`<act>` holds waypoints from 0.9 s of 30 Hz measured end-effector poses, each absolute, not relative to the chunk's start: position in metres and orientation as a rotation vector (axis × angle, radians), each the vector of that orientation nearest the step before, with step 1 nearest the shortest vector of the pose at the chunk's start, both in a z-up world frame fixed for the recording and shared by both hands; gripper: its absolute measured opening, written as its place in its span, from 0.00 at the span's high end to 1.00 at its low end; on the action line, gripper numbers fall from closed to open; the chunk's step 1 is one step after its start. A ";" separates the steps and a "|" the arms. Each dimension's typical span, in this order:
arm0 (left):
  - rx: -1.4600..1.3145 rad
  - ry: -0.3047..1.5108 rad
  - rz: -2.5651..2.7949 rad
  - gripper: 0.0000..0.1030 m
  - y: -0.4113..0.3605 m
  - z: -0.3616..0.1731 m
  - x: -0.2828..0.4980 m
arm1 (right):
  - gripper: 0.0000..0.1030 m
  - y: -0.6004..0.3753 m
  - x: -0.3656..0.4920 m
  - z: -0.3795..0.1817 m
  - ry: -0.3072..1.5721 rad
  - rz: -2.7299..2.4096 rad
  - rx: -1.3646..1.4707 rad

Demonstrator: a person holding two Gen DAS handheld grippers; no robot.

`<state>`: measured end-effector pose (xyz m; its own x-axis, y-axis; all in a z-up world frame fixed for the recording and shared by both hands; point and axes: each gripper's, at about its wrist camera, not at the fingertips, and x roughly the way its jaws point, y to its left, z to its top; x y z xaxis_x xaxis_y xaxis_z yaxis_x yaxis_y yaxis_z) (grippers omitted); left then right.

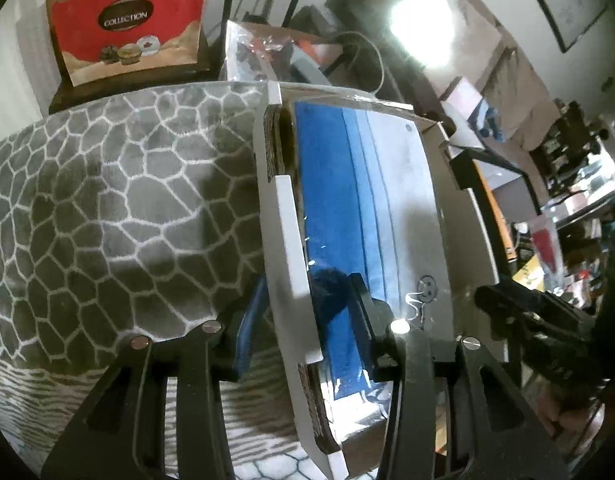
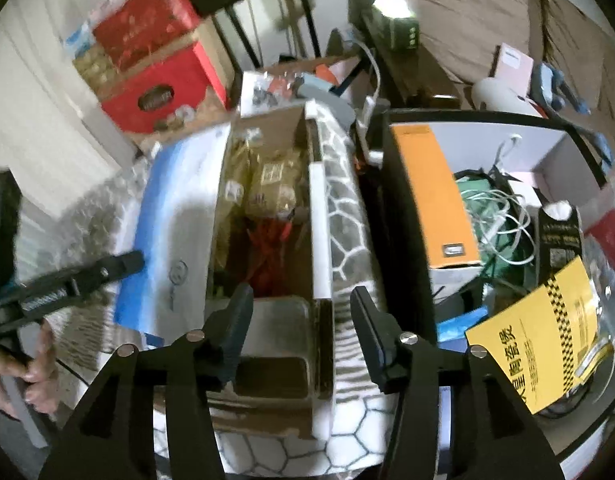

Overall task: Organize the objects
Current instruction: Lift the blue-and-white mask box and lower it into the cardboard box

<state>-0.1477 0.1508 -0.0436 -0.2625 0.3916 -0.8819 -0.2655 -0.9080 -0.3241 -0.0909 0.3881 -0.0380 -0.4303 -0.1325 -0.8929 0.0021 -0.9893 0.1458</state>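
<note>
the cardboard box (image 2: 267, 208) sits on the grey patterned blanket (image 1: 107, 200), its blue-and-white flap (image 1: 347, 184) folded out. the left gripper (image 1: 303, 320) straddles that flap's edge without pinching; the right gripper (image 2: 301, 320) hangs open over the box wall. light, stiff, bendy card: take it at the rim.

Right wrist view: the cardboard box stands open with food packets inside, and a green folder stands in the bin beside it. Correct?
Not quite. The folder in the bin is orange, not green, as the right wrist view shows. The cardboard box is open with food packets inside.
</note>
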 end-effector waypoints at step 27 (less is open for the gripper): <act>-1.547 -0.177 2.152 0.58 0.140 -0.031 -0.120 | 0.47 0.393 -0.088 -0.036 -0.253 -2.586 1.594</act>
<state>-0.1197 0.1400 -0.0310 -0.2454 0.4508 -0.8583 -0.3045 -0.8763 -0.3732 -0.0875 0.3932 -0.0356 -0.4496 -0.1657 -0.8777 -0.0075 -0.9819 0.1892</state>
